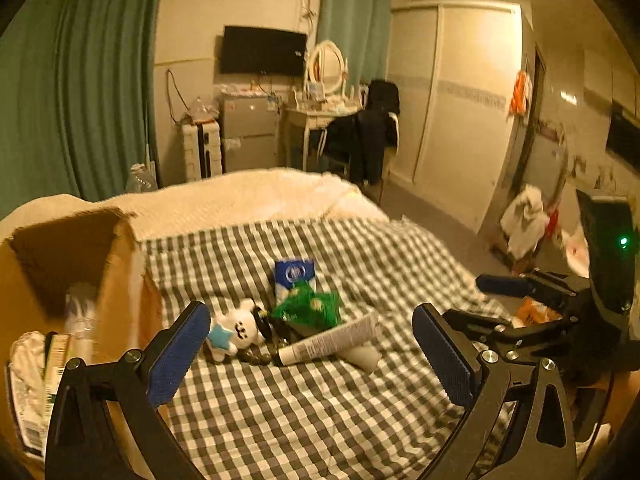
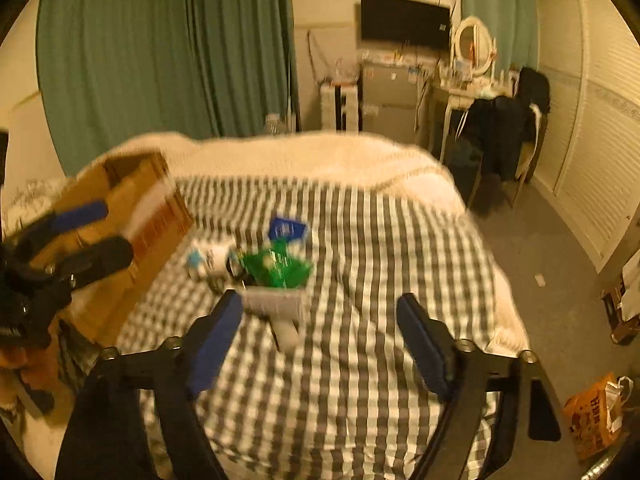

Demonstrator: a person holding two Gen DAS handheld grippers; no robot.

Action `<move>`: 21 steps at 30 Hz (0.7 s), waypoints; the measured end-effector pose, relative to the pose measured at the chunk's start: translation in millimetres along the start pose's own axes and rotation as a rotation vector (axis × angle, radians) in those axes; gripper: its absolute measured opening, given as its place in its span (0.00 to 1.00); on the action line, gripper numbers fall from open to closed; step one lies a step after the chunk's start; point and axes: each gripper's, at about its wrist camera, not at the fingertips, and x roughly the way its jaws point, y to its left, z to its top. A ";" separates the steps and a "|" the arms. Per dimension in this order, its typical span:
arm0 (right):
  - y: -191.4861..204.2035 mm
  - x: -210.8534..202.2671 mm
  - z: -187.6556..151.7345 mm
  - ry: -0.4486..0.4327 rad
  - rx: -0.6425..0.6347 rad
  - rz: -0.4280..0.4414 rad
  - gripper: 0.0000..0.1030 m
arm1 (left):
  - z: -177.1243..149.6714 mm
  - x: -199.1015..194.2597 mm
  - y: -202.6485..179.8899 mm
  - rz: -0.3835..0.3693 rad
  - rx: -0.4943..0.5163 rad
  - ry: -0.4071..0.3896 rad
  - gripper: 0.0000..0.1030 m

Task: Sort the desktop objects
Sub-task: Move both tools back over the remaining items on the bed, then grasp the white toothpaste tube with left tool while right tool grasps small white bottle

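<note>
A small pile lies on the checked bedcover (image 1: 320,408): a blue carton (image 1: 295,276), a green packet (image 1: 310,306), a white plush toy with a blue star (image 1: 236,330) and a white tube (image 1: 332,342). My left gripper (image 1: 311,312) is open just short of the pile, nothing between its fingers. To the left stands an open cardboard box (image 1: 120,280) holding a bottle and packets. In the right wrist view my right gripper (image 2: 320,300) is open above the cover, the tube (image 2: 276,308) lying just ahead by its left finger. The green packet (image 2: 280,268) and carton (image 2: 286,228) sit beyond.
A white fleece blanket (image 1: 240,196) covers the bed's far end. The bed drops off to the floor at the right, where an orange bag (image 2: 596,412) lies. A chair draped with dark clothes (image 2: 500,136) stands by a dressing table beyond the bed.
</note>
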 end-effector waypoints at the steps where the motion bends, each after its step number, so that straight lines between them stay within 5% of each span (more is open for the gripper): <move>1: -1.2 10.4 -5.0 0.031 -0.002 -0.002 0.62 | -2.6 7.1 -2.2 0.004 0.014 0.013 1.00; 4: -5.4 36.0 -17.5 0.110 -0.008 -0.004 0.48 | -10.2 26.7 -9.4 0.021 0.071 0.045 1.00; 10: -8.0 59.6 -24.5 0.156 0.002 0.066 0.48 | -24.4 64.6 -9.1 0.060 0.135 0.114 0.87; 21: 9.9 101.2 -28.3 0.227 -0.053 0.131 0.48 | -49.1 123.0 -5.3 0.095 0.229 0.232 0.86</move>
